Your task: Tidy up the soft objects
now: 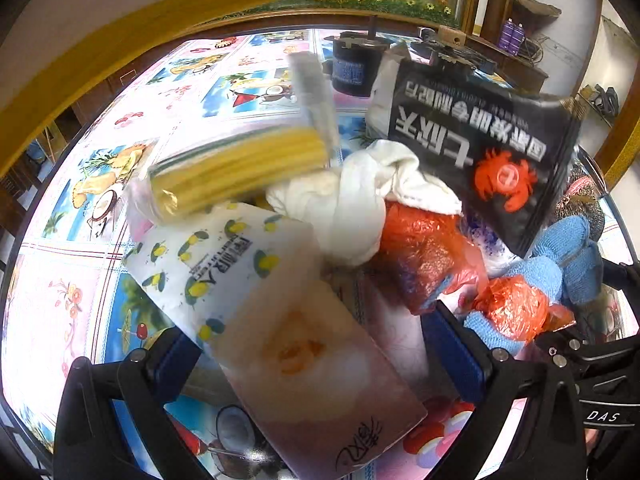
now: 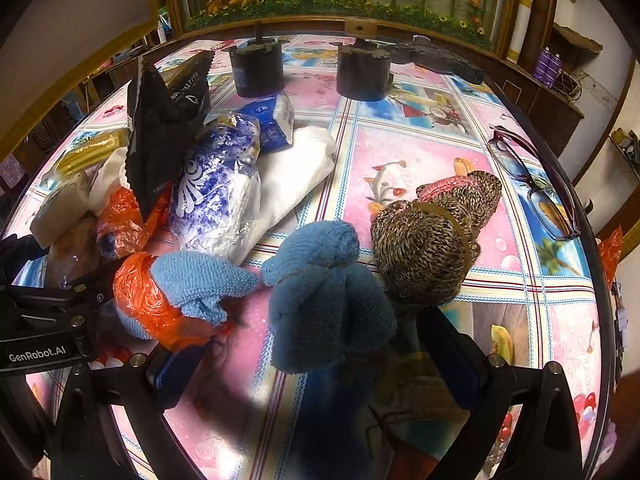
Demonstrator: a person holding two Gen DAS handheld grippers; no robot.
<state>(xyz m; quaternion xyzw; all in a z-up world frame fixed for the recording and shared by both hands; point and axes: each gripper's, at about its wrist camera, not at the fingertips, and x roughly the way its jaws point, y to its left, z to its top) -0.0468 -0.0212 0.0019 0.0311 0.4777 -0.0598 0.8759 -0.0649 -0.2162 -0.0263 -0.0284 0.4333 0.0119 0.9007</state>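
Sorting barely begun — packets and cloths heaped on table [image 2: 420, 128]. Left gripper [image 1: 312, 356] open around tissue pack [image 1: 320, 360]; right gripper [image 2: 316, 376] open — blue knit [image 2: 328, 300] between fingers, ungripped.

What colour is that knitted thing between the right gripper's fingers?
Light blue knitted piece; the right wrist view shows it best.

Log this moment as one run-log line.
left gripper: open over tissue pack | right gripper: open around blue knit piece | pile: unsorted
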